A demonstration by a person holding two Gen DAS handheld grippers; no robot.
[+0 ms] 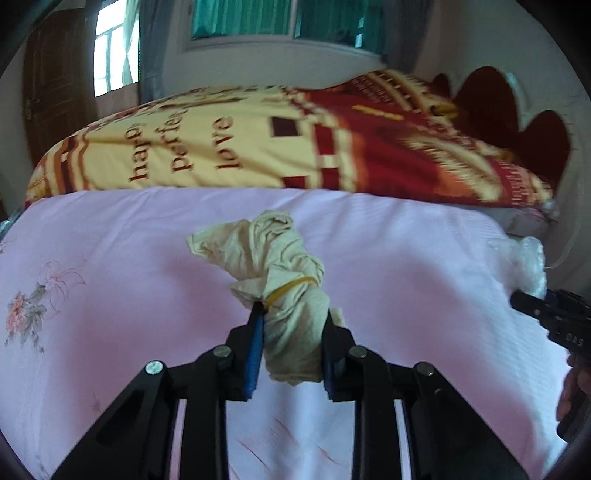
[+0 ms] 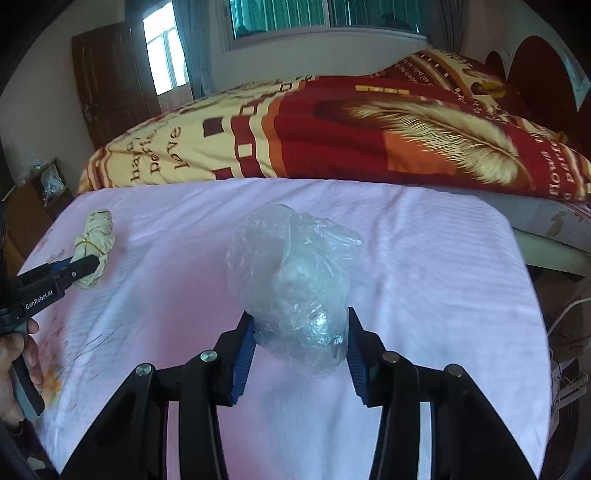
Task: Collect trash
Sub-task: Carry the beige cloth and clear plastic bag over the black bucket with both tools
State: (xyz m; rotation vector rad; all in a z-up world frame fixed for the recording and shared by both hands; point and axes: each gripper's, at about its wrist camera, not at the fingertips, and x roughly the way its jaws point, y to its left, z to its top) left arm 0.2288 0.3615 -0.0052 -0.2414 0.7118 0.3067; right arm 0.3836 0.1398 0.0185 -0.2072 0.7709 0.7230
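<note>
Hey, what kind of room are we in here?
Most likely a bedroom. A bed with a pink sheet fills the view, a red and yellow quilt lies across its far side, and a curtained window and a dark wooden door stand behind it.

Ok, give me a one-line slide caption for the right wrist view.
Right hand-held gripper closing around a crumpled clear plastic bag on the pink bedsheet.
</note>
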